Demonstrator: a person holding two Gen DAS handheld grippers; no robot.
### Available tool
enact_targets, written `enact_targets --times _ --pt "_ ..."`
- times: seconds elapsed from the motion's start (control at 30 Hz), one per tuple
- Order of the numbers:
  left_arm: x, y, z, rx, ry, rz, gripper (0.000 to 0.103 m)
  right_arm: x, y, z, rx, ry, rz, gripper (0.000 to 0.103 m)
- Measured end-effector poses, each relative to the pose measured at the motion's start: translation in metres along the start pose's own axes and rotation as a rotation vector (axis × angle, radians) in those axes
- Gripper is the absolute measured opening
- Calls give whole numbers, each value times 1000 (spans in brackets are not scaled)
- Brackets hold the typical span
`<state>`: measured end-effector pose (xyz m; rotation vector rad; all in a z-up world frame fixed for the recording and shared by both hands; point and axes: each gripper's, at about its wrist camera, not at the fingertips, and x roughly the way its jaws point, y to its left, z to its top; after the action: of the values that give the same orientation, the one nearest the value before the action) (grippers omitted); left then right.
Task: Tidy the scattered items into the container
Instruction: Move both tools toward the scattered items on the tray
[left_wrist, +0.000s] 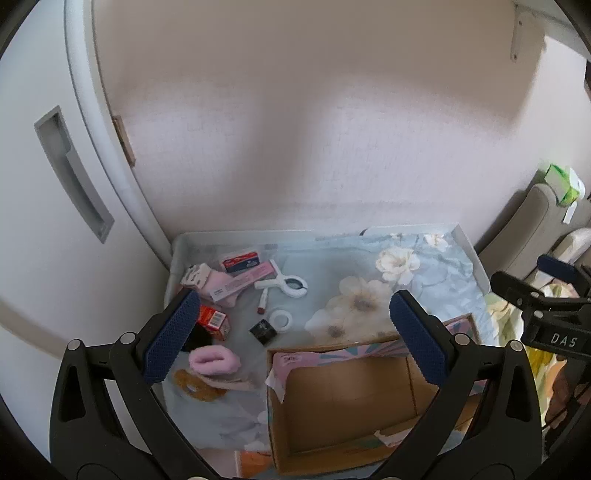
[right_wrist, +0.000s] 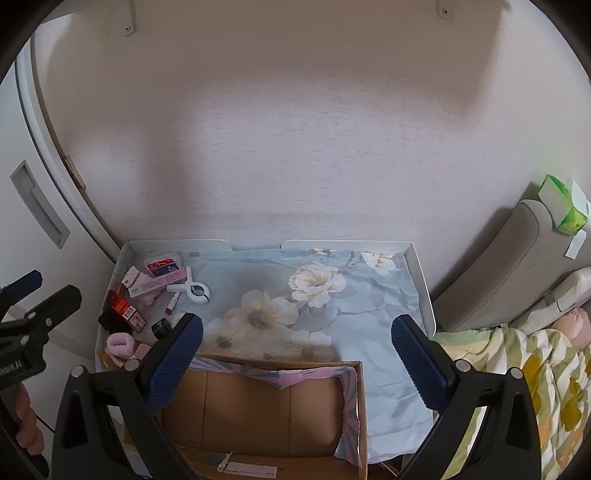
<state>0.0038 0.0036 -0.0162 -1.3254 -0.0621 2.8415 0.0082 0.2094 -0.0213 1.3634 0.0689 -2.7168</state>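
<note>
In the left wrist view the left hand-held gripper (left_wrist: 291, 339) fills the lower part of the frame with its blue pads spread wide and nothing between them. Below and right of it, at lower centre, sits the open cardboard box (left_wrist: 343, 410), bare inside, on a desk covered by a floral cloth (left_wrist: 369, 295). The scattered items lie in the centre left of the frame, mostly just above the left pad: a white clip (left_wrist: 291, 286), a lipstick (left_wrist: 263, 301), a roll of tape (left_wrist: 279, 320), a small black cube (left_wrist: 263, 329), an orange-red carton (left_wrist: 213, 320), a long pink box (left_wrist: 240, 282) and a pink fluffy sock (left_wrist: 214, 363) just beside the pad. In the right wrist view the right hand-held gripper (right_wrist: 297, 360) also stands wide apart and empty, above the box, with the same items well off to its left, at the frame's centre left.
</note>
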Motion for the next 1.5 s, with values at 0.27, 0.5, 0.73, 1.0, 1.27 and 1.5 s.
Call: enact_targets --times 0.27,0.5,0.73,1.0,1.27,1.5 --pt "4 0 1 -4 9 13 102 3 -3 1 -1 6 -4 102" --pt "10 0 0 -15 32 9 102 6 -5 1 -2 15 -4 102" --pt "11 3 -1 -53 41 22 102 6 -3 4 -27 7 -17 102" --pt "12 3 -3 -58 54 29 102 9 -7 7 -30 11 1 102" --pt "12 1 -5 -101 58 71 102 13 -8 9 -34 16 12 102" --pt "12 2 -7 -113 63 90 102 17 -7 10 -46 29 15 102"
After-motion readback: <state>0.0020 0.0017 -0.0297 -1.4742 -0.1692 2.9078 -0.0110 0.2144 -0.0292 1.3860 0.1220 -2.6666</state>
